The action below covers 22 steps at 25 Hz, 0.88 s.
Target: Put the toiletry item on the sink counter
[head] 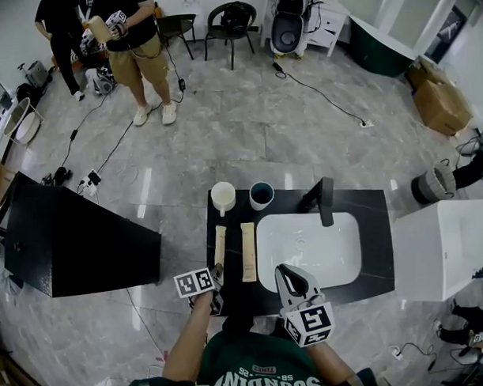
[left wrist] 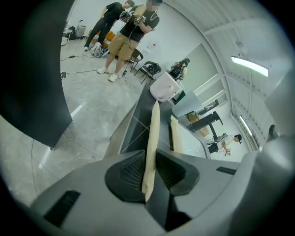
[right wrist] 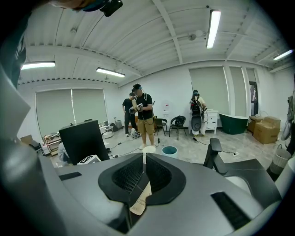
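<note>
On the black sink counter (head: 375, 223), left of the white basin (head: 309, 249), lie two long beige toiletry packs. The left pack (head: 219, 244) stands on its narrow edge, and its near end sits between the pads of my left gripper (head: 216, 275). In the left gripper view the pack (left wrist: 153, 129) runs edge-on from the jaws toward the cream cup (left wrist: 161, 87), and the left gripper (left wrist: 151, 156) is shut on it. The second pack (head: 248, 251) lies flat beside it. My right gripper (head: 289, 274) hovers at the counter's front edge by the basin, shut and holding nothing.
A cream cup (head: 223, 197) and a teal cup (head: 261, 195) stand at the counter's back, beside the black faucet (head: 325, 199). A black box (head: 69, 242) stands left, a white cabinet (head: 441, 248) right. People (head: 141, 41) stand far back among floor cables.
</note>
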Tool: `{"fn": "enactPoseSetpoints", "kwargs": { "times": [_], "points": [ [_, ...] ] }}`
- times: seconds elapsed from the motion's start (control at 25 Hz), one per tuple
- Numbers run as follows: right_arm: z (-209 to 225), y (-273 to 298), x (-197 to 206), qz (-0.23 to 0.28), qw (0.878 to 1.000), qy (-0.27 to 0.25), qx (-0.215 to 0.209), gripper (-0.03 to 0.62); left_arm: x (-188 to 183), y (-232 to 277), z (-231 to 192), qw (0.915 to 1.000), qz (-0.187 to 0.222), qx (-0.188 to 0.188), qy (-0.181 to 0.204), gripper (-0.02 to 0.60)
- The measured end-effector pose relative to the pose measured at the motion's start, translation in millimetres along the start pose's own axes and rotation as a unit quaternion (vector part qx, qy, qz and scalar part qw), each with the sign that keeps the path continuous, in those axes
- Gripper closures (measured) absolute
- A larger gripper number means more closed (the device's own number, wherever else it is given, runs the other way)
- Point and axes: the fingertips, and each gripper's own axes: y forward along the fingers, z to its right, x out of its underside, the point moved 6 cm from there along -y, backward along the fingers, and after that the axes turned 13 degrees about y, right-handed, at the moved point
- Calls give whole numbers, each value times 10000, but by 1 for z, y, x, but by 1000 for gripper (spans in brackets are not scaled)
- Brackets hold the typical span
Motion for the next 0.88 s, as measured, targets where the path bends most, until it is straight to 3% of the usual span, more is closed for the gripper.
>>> {"fn": "enactPoseSetpoints", "kwargs": {
  "times": [0.2, 0.48, 0.64, 0.88],
  "points": [
    [0, -4, 1, 3, 10000, 11, 11, 545, -1, 4, 1, 10000, 34, -20, -17, 500],
    [0, -6, 0, -1, 10000, 15, 26, 545, -5, 5, 3, 9958, 79, -432, 798, 490],
    [0, -8, 2, 5, 10000, 4, 25, 545, -4, 5, 2, 9954, 154, -487, 812, 444],
    [-3, -10, 1, 48, 10000, -22, 35, 545, -5, -5, 0, 9945, 237, -492, 893, 440]
  ]
}}
